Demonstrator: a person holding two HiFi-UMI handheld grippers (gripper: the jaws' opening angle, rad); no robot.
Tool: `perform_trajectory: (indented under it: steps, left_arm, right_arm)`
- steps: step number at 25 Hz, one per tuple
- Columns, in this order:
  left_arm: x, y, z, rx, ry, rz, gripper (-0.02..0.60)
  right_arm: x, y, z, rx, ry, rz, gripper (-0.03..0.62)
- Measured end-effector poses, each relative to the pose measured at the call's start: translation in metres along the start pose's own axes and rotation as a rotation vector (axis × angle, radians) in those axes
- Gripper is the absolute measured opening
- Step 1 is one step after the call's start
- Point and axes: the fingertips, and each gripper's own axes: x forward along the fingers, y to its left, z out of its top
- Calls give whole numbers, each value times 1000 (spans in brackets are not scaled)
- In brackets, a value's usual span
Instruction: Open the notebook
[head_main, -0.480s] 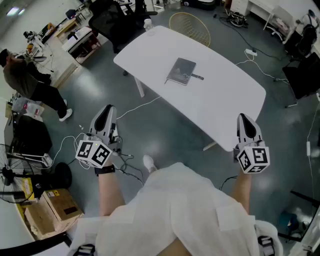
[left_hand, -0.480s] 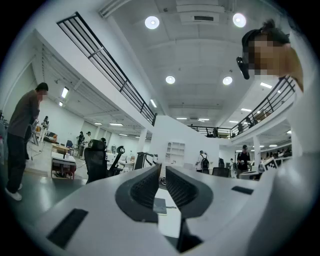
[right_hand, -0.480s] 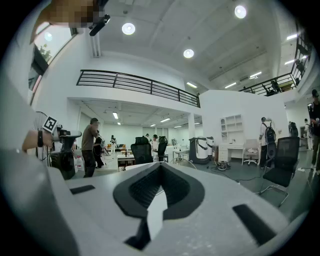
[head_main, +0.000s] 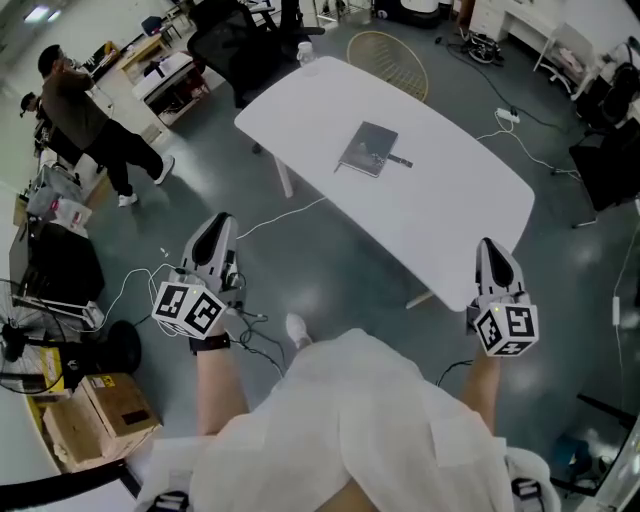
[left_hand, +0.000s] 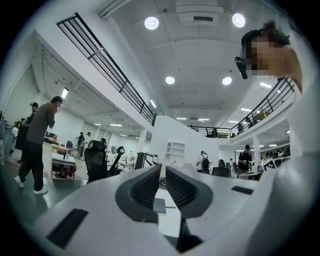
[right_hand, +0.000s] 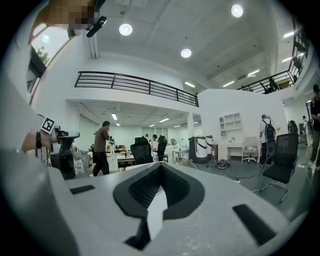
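Observation:
A closed grey notebook (head_main: 368, 148) lies on the white table (head_main: 450, 220), and a pen (head_main: 400, 160) rests at its right edge. Both grippers hang well short of the table, level and pointing toward it. My left gripper (head_main: 215, 228) is over the floor at the table's left, its jaws together with only a thin slit and nothing between them (left_hand: 162, 167). The notebook (left_hand: 159, 206) shows small through that slit. My right gripper (head_main: 489, 247) is at the table's near right corner, shut and empty (right_hand: 160, 165).
A person (head_main: 90, 120) walks on the floor at far left. A black office chair (head_main: 225, 45) and a round wire chair (head_main: 385, 50) stand behind the table. Cables (head_main: 275, 220) and a power strip (head_main: 505, 115) lie on the floor. A cardboard box (head_main: 100, 415) sits at lower left.
The person at far left has walked further off. Both grippers have stayed where they were, and the notebook has not moved.

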Motion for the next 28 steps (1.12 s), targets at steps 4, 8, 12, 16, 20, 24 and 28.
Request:
perform_trajectory:
  steps: [4,8,12,16,20,24,28]
  left_arm:
    - [1,1,-1,0,-1,-1,41]
    - [-7,4,-9,-14,16,12,41]
    - [-11,9,-1,-12,-4,25,41]
    - [-16,16,-6,-26,5,39,41]
    - [-19,31,-9,-37,6,48,41]
    - [-20,51,-13,-59,6,56,41]
    - [-13,74,-13,-75,8,44,41]
  right_arm:
    - [5,8,5,22,-37,46,3]
    - [7,18,-2,2,-23,73,5]
    - [15,26,5,-49,-29,87,5]
    - [20,35,2,-41,-16,111,5]
    - [31,47,2,-50,-4,125,5]
    - [41,63,2,-63,11,131,5]
    - [57,74,6,-75,23,110,5]
